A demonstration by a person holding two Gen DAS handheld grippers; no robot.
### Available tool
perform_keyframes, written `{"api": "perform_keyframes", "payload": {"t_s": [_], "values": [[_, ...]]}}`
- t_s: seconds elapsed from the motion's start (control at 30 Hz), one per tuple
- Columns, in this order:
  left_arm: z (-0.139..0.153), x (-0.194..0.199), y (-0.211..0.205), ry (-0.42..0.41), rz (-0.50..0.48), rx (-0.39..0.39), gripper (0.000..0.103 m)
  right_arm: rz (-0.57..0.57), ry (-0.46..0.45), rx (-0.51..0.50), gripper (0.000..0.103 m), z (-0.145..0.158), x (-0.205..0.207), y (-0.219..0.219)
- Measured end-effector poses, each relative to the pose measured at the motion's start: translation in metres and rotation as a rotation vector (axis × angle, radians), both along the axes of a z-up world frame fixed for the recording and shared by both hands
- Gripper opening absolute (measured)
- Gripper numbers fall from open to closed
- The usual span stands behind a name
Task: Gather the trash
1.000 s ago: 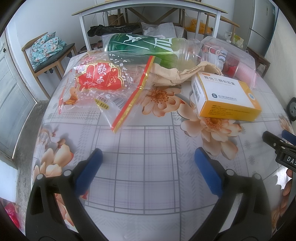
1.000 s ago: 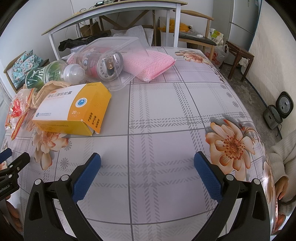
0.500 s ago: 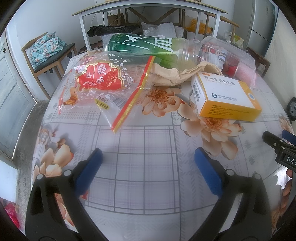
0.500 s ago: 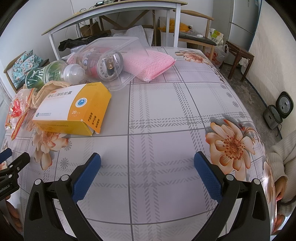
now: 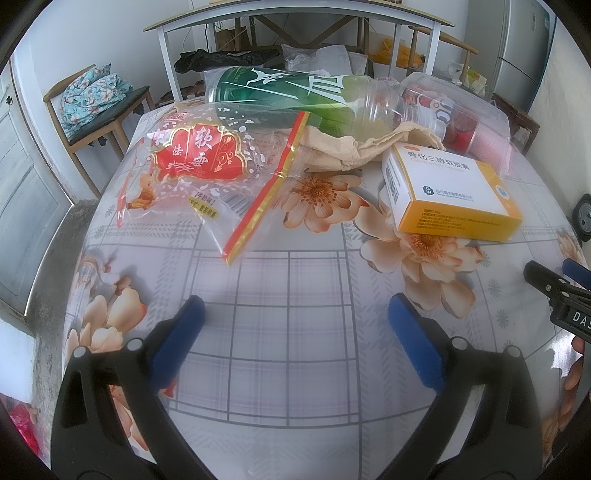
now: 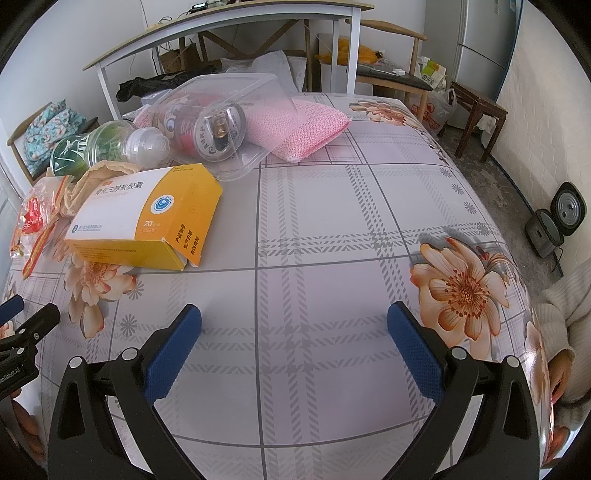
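Trash lies across the far part of a flowered table. A clear snack bag with a red label (image 5: 207, 173) lies at the left, also seen in the right wrist view (image 6: 33, 218). A green plastic bottle (image 5: 295, 99) (image 6: 96, 151) lies on its side over crumpled tan paper (image 5: 343, 147). A yellow and white medicine box (image 5: 447, 195) (image 6: 144, 218) sits nearer. A clear plastic container (image 6: 218, 122) holds a can. My left gripper (image 5: 293, 314) is open and empty, short of the bag. My right gripper (image 6: 293, 321) is open and empty over bare tablecloth.
A pink mesh cloth (image 6: 299, 125) lies by the container. A wooden chair (image 5: 99, 107) stands left of the table, a white desk (image 6: 229, 29) behind it. A stool (image 6: 476, 114), bags and a rice cooker (image 6: 557, 218) stand on the floor at the right.
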State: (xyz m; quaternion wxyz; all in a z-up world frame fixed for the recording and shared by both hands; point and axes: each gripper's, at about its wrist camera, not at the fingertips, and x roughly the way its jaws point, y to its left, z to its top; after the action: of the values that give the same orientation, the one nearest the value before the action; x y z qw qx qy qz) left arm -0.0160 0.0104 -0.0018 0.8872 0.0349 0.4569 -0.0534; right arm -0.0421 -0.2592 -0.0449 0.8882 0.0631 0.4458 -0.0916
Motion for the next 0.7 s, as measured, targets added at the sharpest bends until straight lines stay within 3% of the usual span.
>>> {"api": "perform_keyframes", "payload": {"t_s": [0.17,0.7], "values": [[0.0,-0.001,-0.006,0.0,-0.029,0.004,0.096,0.051,-0.001,-0.003,0.097,0.0,0.002,0.008],[0.0,0.005,-0.018,0.002,0.009,0.002,0.096,0.103,-0.003,-0.005,0.097,0.003,0.006,0.026]]}}
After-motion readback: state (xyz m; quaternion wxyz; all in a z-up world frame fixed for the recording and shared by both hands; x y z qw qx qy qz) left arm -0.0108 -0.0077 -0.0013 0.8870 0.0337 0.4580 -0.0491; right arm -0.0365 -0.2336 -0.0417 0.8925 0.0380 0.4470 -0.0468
